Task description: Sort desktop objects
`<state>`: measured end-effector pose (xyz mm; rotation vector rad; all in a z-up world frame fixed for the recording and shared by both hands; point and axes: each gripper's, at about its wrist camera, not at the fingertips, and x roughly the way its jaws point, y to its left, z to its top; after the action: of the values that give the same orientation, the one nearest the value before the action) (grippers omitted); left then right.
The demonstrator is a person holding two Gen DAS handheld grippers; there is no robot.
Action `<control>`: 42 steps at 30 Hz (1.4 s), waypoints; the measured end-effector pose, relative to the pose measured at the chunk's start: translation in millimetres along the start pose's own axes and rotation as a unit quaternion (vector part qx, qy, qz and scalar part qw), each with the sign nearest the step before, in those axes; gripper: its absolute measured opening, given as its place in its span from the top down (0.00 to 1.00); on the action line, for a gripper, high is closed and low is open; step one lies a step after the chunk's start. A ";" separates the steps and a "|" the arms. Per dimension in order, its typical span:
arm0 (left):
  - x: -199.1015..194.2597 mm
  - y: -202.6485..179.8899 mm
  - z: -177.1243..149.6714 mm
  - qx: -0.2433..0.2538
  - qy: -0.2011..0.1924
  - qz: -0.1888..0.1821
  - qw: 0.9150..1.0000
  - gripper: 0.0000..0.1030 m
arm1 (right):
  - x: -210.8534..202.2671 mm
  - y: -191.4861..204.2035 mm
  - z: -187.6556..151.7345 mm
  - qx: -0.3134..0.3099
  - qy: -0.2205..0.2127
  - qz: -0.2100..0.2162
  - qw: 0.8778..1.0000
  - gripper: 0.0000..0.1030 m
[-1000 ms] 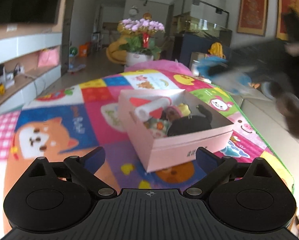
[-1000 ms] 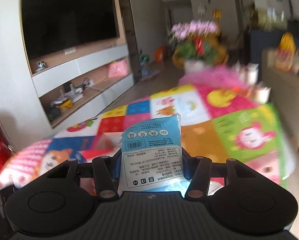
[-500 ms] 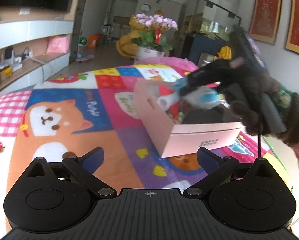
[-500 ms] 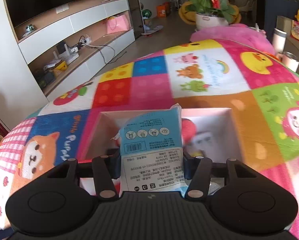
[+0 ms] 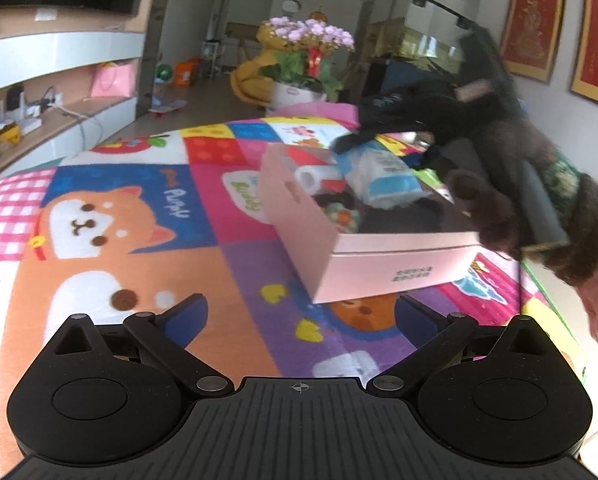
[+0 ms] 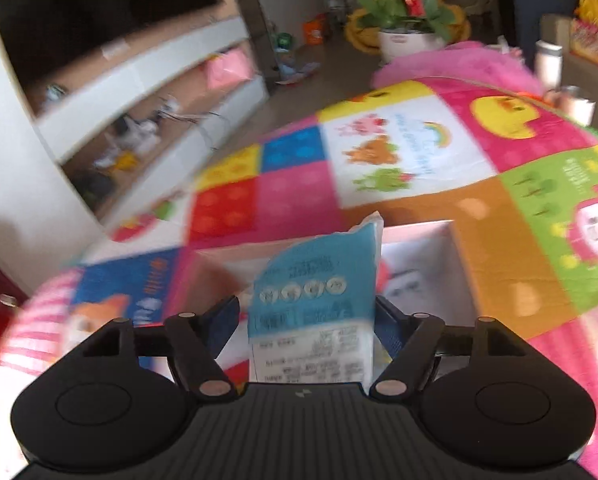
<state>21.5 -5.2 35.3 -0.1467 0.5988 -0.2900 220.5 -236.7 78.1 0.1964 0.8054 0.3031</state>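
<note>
A patchwork cartoon blanket [image 5: 147, 216], perhaps over a table, bears a pink box [image 5: 379, 268].

— Where's the right gripper [image 6: 305, 322]?
— Lower centre of its own view, fingers [image 6: 219, 324] spreading, a packet between them.
— And the left gripper [image 5: 301, 316]?
— Bottom of its frame, fingers wide apart, holding nothing.

Right tongs [image 5: 363, 140] opening above the pink box [image 5: 379, 260], tissue pack [image 5: 387, 178] between them.
</note>
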 end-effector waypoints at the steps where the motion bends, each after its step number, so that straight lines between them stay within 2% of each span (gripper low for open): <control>1: 0.7 2.0 0.2 -0.005 0.001 0.002 1.000 0.01 | -0.3 0.0 -1.8 -0.002 0.006 -0.002 1.000 0.43; 3: 1.9 3.3 -0.4 -0.010 0.004 0.000 1.000 0.01 | 3.2 -3.0 -6.8 -0.008 0.028 -0.008 1.000 0.47; 4: 2.0 2.5 -1.2 -0.010 0.005 -0.003 1.000 0.01 | 0.9 -3.3 -9.4 -0.022 0.023 -0.015 0.999 0.48; 6: 2.8 -0.3 -3.2 -0.007 0.008 -0.009 1.000 0.01 | -1.6 -4.0 -11.1 -0.040 0.019 -0.071 0.996 0.48; 7: 3.6 -1.9 -4.3 -0.005 0.011 -0.012 1.000 0.01 | -3.4 -8.2 -10.4 -0.035 0.016 -0.082 0.996 0.48; 8: 4.0 -3.4 -5.3 -0.002 0.013 -0.014 1.000 0.01 | -5.2 -13.4 -9.5 -0.025 0.017 -0.077 0.997 0.48; 11: 5.3 -5.2 -7.9 0.002 0.018 -0.014 1.000 0.01 | -15.4 -26.3 -11.5 0.002 0.030 -0.023 0.999 0.44; 13: 5.6 -4.1 -8.7 0.003 0.021 -0.010 1.000 0.00 | -30.3 -29.0 -16.5 0.003 0.014 -0.008 1.000 0.36; 18: 7.7 -1.7 -9.1 -0.004 0.024 0.008 1.000 0.00 | -78.6 -38.7 -30.5 0.013 -0.039 0.001 0.999 0.30; 23: 10.1 -7.8 -12.5 0.008 0.028 0.024 0.999 0.00 | -118.0 -36.2 -71.1 -0.008 -0.076 -0.028 0.997 0.21; 24: 9.6 -8.8 -14.0 0.011 0.029 0.025 0.999 0.00 | -124.4 -34.8 -83.5 -0.008 -0.081 -0.030 0.996 0.15; 28: 2.7 -11.6 -19.6 0.022 0.032 0.045 0.998 0.00 | -140.4 -21.3 -143.0 -0.011 -0.088 -0.047 0.995 0.04; 32: -11.7 -14.5 -25.0 0.054 0.016 0.071 0.996 0.00 | -143.2 2.1 -194.4 -0.042 -0.082 -0.078 0.993 0.00; 35: -16.3 -13.3 -30.8 0.064 0.007 0.083 0.995 0.00 | -141.0 17.0 -216.3 -0.074 -0.081 -0.099 0.989 0.00; 38: -11.0 -11.0 -32.9 0.059 0.007 0.092 0.994 0.00 | -129.2 22.7 -216.8 -0.079 -0.075 -0.105 0.988 0.00; 42: 1.3 -9.4 -30.8 0.050 0.006 0.104 0.993 0.00 | -104.5 18.9 -206.7 -0.053 -0.063 -0.110 0.991 0.00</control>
<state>2.8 -16.2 11.5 0.0146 0.6056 -0.1189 -2.8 -242.5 14.1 0.0257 0.6771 0.1229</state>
